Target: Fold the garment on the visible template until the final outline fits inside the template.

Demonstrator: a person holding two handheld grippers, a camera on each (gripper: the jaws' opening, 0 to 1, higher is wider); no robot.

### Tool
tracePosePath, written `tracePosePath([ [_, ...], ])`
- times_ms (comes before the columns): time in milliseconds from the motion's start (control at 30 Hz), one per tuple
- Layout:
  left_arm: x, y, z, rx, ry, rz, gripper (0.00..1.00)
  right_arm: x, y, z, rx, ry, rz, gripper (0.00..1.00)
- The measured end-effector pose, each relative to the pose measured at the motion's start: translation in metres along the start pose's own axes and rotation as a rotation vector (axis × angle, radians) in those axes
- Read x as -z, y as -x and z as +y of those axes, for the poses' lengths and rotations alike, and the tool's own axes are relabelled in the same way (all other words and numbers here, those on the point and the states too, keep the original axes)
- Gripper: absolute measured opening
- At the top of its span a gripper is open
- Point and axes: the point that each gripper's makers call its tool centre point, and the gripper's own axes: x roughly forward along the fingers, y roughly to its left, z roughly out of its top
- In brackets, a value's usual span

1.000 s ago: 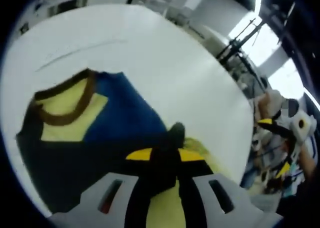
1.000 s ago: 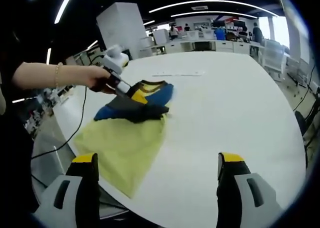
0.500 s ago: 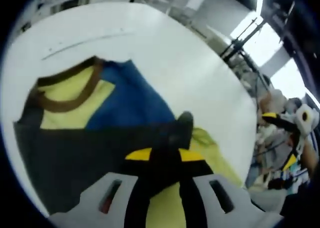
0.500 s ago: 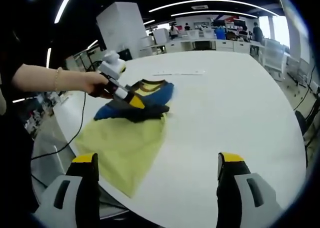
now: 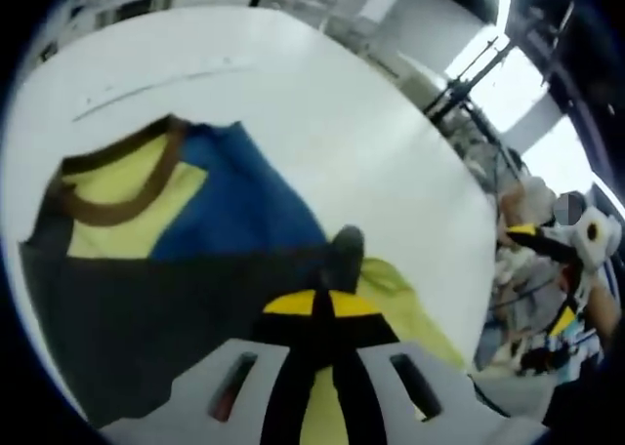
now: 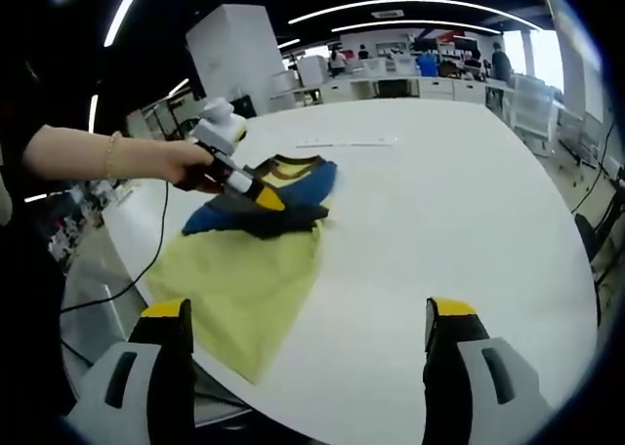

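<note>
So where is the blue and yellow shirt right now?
The shirt lies on the white table, at the left of the right gripper view near the table's edge. The left gripper pinches its dark folded part, close to the brown collar.

Left gripper (image 6: 266,199) held low over garment (image 6: 244,269), jaws pinched together on fabric fold. Right gripper (image 6: 308,343) kept well back from garment, jaws spread wide apart.

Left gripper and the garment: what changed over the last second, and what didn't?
Little changed. The left gripper stays shut on the garment at its dark folded part, shifting only slightly over it. The garment lies much as before on the table. The right gripper stays open near the table's edge, apart from the cloth.
</note>
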Motion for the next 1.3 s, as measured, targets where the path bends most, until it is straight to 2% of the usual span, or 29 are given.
tracePosePath([
  [300,0.000,-0.002,-0.020,0.038,0.017,-0.017,0.00,-0.003,-0.001,0.001,-0.007,0.005,-0.006,0.98],
  [633,0.011,-0.021,-0.053,0.101,0.037,0.000,0.00,0.002,0.003,0.000,0.000,-0.002,-0.004,0.98],
  [733,0.017,-0.027,-0.060,0.104,0.020,0.022,0.00,0.003,0.004,0.000,0.003,-0.005,-0.002,0.98],
  [967,0.032,-0.035,-0.062,0.101,0.007,0.063,0.00,0.007,0.005,-0.001,0.007,-0.012,0.002,0.98],
  [1300,0.035,-0.039,-0.061,0.104,0.003,0.081,0.01,0.005,0.004,-0.001,0.004,-0.009,0.003,0.98],
])
